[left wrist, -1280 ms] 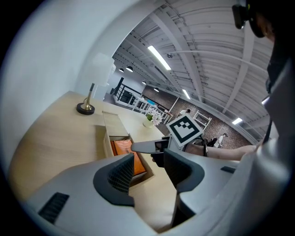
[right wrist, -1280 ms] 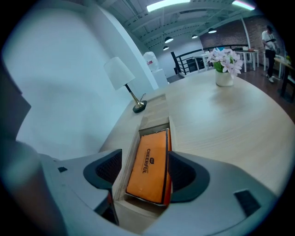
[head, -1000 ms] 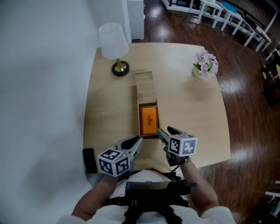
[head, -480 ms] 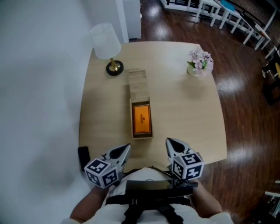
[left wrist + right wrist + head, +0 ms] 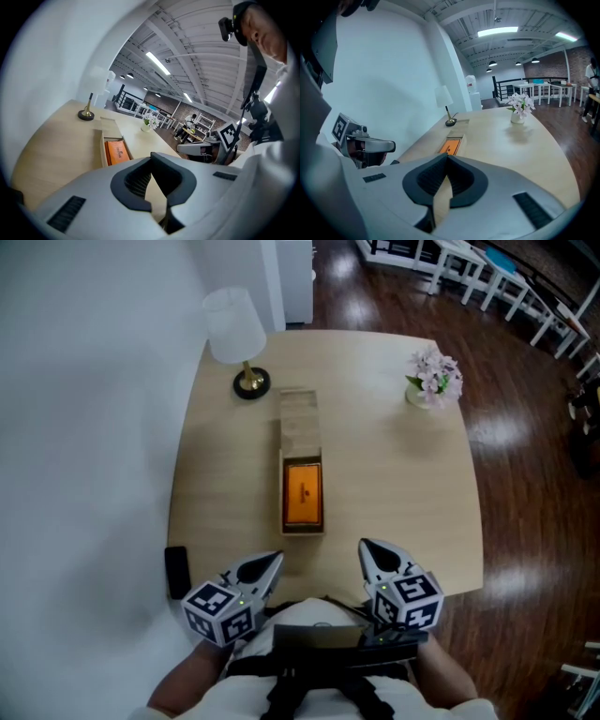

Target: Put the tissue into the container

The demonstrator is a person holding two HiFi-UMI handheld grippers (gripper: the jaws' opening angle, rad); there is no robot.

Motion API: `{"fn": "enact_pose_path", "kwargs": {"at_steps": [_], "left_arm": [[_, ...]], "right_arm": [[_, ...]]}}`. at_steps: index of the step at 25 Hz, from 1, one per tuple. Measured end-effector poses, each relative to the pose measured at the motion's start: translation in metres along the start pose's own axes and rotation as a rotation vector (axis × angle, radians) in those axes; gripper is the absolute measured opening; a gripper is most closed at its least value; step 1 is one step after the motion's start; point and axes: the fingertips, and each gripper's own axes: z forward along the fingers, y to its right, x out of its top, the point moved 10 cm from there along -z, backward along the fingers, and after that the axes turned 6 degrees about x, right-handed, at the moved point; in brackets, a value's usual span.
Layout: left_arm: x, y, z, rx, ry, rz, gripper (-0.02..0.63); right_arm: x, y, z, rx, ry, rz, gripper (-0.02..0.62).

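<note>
While the orange tissue pack [image 5: 303, 493] lies inside the wooden container [image 5: 303, 529], your left gripper [image 5: 273, 560] and right gripper [image 5: 365, 546] are both clenched and empty, just short of the container's near end, one on either side.

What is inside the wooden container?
An orange tissue pack lies in the open near half. The far half is covered by a wooden lid; anything beneath it is hidden.

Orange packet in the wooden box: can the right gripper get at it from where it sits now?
Probably yes. The wooden box is open-topped, the orange packet shows, and only bare table lies between it and the right gripper. Its jaws are shut, so they must open first.
</note>
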Motion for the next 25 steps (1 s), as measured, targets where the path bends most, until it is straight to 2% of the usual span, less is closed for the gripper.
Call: {"fn": "enact_pose_path", "kwargs": {"at_steps": [12,25], "left_arm": [[-0.002,0.000,0.000,0.009,-0.018,-0.012,0.000],[-0.001,-0.013,-0.005,0.004,-0.007,-0.048,0.000]], "right_arm": [[0.002,-0.004,0.005,0.025,-0.030,-0.032,0.000],[0.003,-0.016,0.015,0.006,-0.074,-0.099,0.000]]}}
